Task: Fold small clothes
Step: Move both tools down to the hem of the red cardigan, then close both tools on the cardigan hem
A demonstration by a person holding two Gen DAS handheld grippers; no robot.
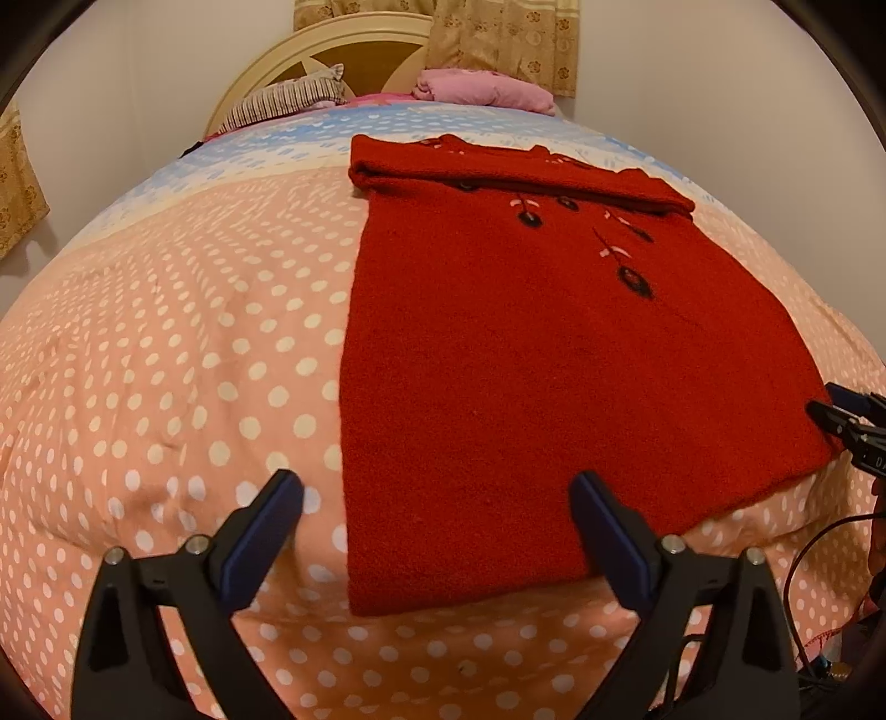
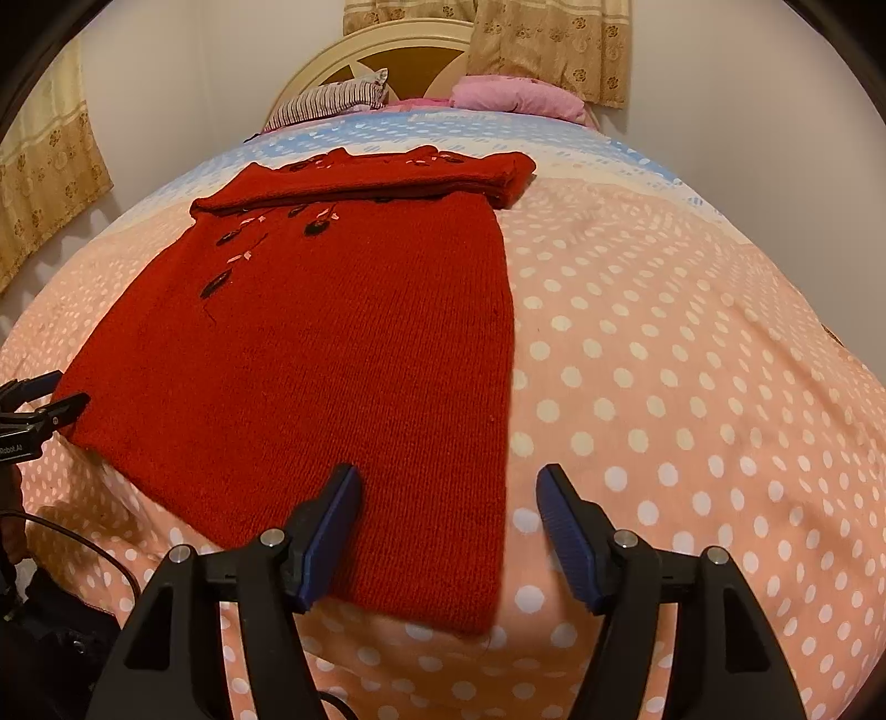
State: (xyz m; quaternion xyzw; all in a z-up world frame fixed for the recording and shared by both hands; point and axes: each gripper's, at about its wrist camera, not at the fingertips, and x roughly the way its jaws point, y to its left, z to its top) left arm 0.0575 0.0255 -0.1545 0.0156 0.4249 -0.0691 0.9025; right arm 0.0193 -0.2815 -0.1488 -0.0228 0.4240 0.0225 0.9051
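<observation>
A small red knit sweater [image 1: 526, 360] with dark flower embroidery lies flat on the polka-dot bed cover, its top part folded over at the far end. It also shows in the right wrist view [image 2: 332, 376]. My left gripper [image 1: 437, 487] is open, hovering over the sweater's near left corner. My right gripper [image 2: 448, 482] is open over the sweater's near right corner. The right gripper's tips show at the far right of the left wrist view [image 1: 830, 410]; the left gripper's tips show at the far left of the right wrist view [image 2: 61, 396].
The pink dotted bed cover [image 1: 166, 360] turns blue toward the headboard [image 1: 332, 44]. A striped pillow [image 1: 288, 99] and pink folded cloth [image 1: 487, 88] lie at the head. Curtains hang behind. Black cables [image 1: 814, 554] hang off the near bed edge.
</observation>
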